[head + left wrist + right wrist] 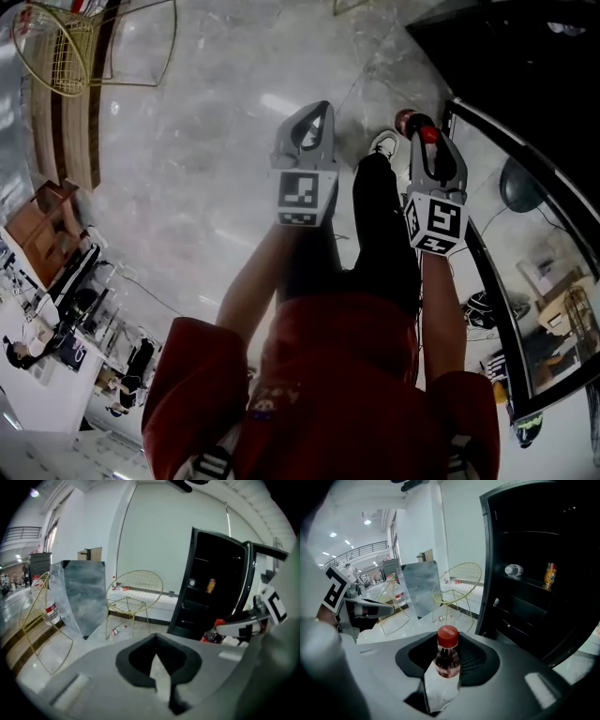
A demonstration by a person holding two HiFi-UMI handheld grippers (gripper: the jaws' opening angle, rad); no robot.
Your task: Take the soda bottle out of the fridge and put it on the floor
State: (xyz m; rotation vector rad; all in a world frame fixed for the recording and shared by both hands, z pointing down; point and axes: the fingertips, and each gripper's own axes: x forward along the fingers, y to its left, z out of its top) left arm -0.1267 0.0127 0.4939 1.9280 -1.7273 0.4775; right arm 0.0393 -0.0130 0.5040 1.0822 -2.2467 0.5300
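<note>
The soda bottle (447, 657), dark cola under a red cap, stands upright between the jaws of my right gripper (449, 644), which is shut on its neck and shoulder. In the head view that gripper (424, 127) hangs over the pale floor by the fridge door, and the bottle's red cap (428, 134) shows at its tip. From the left gripper view, the bottle (215, 631) shows at far right. My left gripper (157, 638) is shut with nothing in it, its tips meeting. It hangs level with the right one, a little to its left (322, 111).
The black fridge (534, 588) stands open at right, with a clear bottle (513, 569) and an orange can (550, 575) on a shelf. Its glass door (525, 281) reaches toward me. A yellow wire chair (134, 595), a grey panel (83, 595) and a stray bottle (118, 629) lie ahead.
</note>
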